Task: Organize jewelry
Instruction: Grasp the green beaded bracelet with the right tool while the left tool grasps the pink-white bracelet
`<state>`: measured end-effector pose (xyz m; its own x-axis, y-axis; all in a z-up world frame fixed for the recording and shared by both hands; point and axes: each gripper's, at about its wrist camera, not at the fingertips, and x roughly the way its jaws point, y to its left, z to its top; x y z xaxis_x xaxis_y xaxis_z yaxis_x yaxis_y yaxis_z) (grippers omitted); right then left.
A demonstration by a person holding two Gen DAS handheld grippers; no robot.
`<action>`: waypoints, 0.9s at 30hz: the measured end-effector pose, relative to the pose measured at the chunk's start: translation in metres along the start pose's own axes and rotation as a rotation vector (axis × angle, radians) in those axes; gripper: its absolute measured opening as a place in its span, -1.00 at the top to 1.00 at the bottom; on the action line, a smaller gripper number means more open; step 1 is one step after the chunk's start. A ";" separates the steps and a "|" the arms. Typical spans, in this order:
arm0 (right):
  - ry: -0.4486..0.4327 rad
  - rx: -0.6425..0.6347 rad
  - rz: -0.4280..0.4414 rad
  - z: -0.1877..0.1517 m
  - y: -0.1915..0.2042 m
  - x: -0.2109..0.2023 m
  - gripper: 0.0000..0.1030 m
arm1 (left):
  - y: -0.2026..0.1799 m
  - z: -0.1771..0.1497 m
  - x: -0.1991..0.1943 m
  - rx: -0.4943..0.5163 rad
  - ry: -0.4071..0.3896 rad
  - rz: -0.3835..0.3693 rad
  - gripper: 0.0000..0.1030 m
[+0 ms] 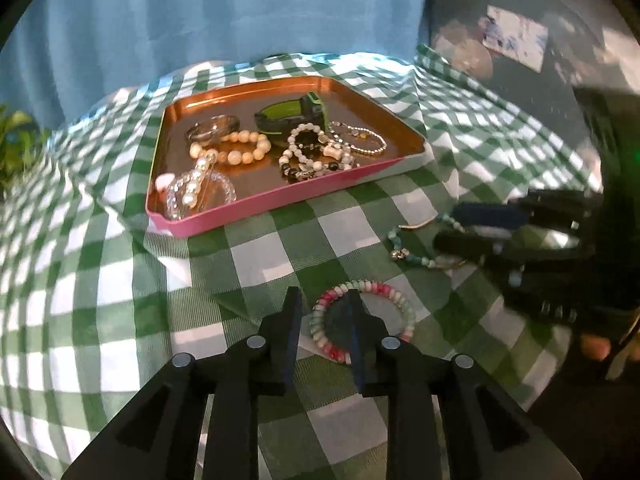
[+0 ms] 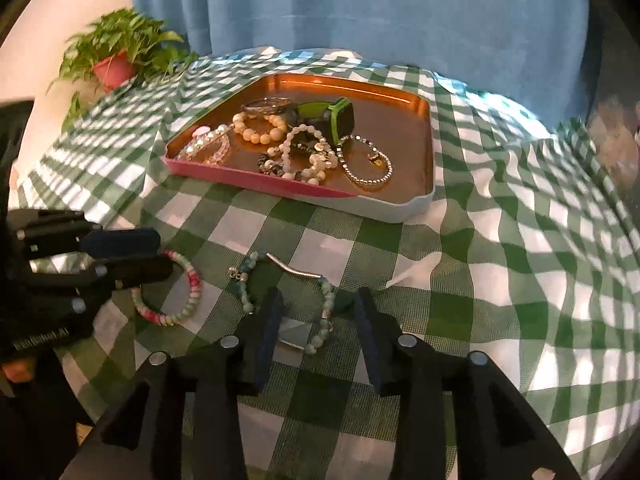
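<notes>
Left wrist view: left gripper (image 1: pixel 325 320) open astride pink bracelet (image 1: pixel 362 320) rim, right gripper (image 2: pixel 316 322) open around teal bracelet (image 2: pixel 288 292) (both on cloth, tray (image 2: pixel 400 210) beyond) — close squarely on beads.

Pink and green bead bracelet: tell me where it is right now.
The pink and green bead bracelet lies on the checked cloth in front of the tray, left of the teal bead bracelet, with the open left gripper straddling its rim.
</notes>
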<state>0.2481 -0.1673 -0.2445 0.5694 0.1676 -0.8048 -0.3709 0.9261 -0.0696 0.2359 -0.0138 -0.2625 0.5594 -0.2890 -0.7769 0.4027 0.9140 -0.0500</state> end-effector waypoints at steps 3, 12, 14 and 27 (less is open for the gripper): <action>0.004 0.012 -0.021 0.002 0.000 0.001 0.89 | 0.003 0.003 0.001 -0.013 0.012 -0.005 0.76; -0.035 0.087 -0.036 0.004 -0.008 -0.013 0.91 | 0.014 0.001 -0.016 -0.208 0.059 -0.053 0.88; -0.060 0.139 -0.019 0.005 -0.010 -0.028 0.91 | 0.010 0.001 -0.031 -0.209 0.040 -0.036 0.88; -0.204 0.244 0.012 -0.011 0.030 -0.137 0.91 | -0.019 -0.007 -0.142 -0.239 -0.087 0.031 0.88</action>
<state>0.1507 -0.1667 -0.1429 0.7105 0.2201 -0.6684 -0.2055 0.9733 0.1021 0.1434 0.0120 -0.1558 0.6330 -0.2741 -0.7241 0.2078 0.9611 -0.1821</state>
